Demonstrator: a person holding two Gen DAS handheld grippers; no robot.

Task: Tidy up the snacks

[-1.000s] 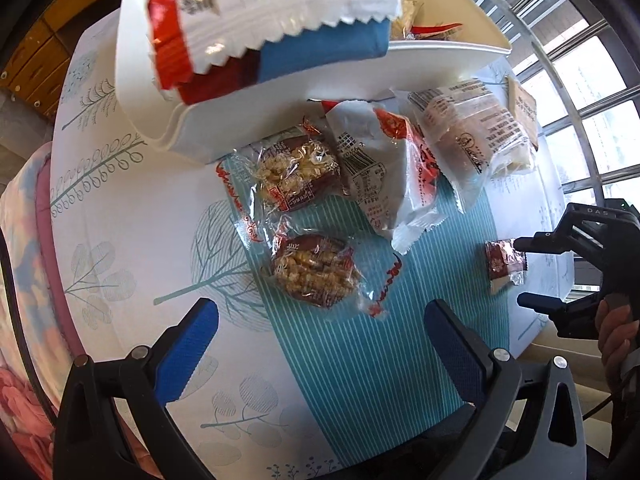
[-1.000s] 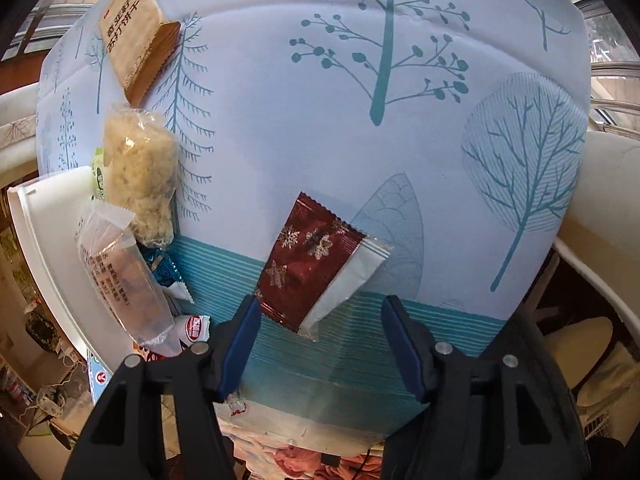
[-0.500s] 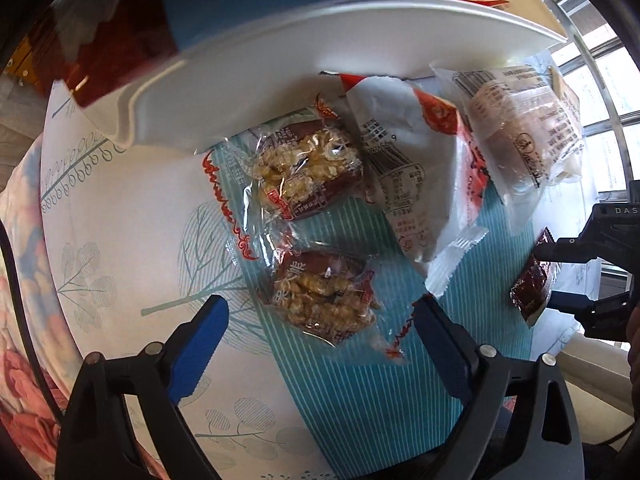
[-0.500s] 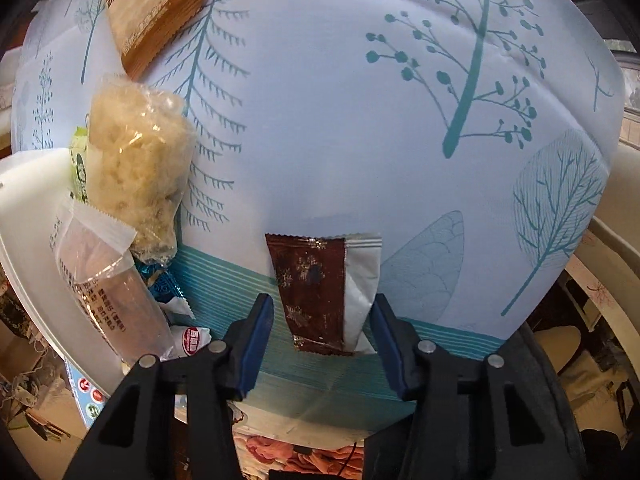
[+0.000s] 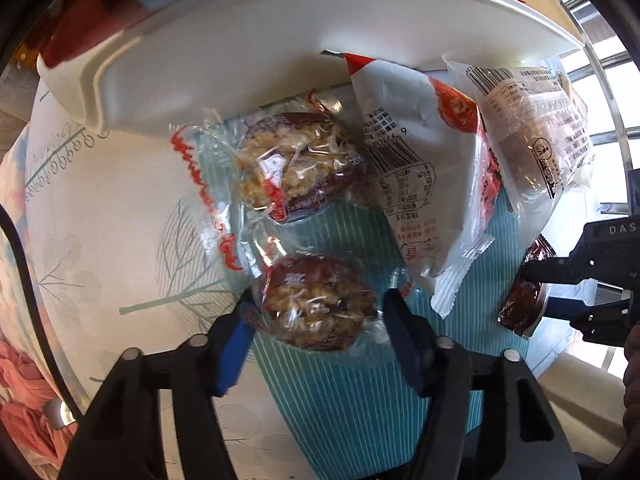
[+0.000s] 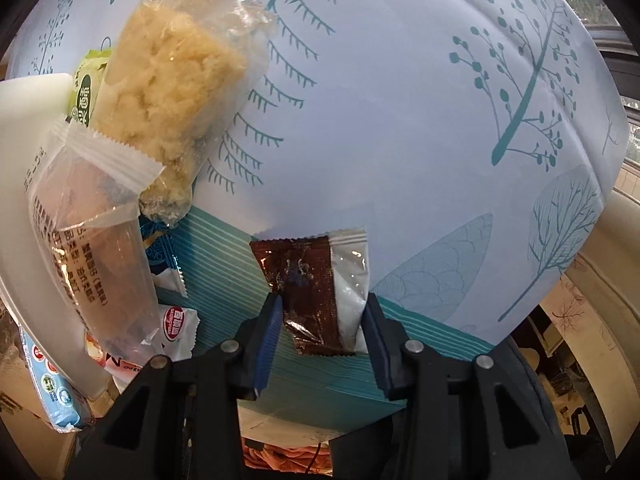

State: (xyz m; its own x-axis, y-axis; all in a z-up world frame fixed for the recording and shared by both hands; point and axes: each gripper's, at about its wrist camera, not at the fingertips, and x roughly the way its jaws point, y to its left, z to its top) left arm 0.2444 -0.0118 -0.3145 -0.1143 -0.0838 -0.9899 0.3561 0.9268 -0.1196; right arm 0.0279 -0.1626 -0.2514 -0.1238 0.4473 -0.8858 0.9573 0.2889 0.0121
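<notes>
Both grippers have come lower and their jaws have just been closing. Nearest to the left gripper (image 5: 318,320), the round puffed-grain cake in clear wrapper with dark red base (image 5: 318,304) now sits between the blue pads, which touch its wrapper on both sides, so the pinch looks just made. The right gripper (image 6: 320,328) has its jaws against both long edges of the small dark brown foil sachet with a white strip (image 6: 316,292), which lies on the teal striped band of the tree-printed tablecloth (image 6: 400,100). A little farther, a second grain cake of the same kind (image 5: 296,168), a white and red packet (image 5: 420,176) and a clear printed bag (image 5: 532,140) lie loose beside the white plastic tray (image 5: 248,64). Farther again, a pale crumbly bar in clear film (image 6: 168,80) is also outside. Some snacks are in the tray already, I think, but most are left to collect
</notes>
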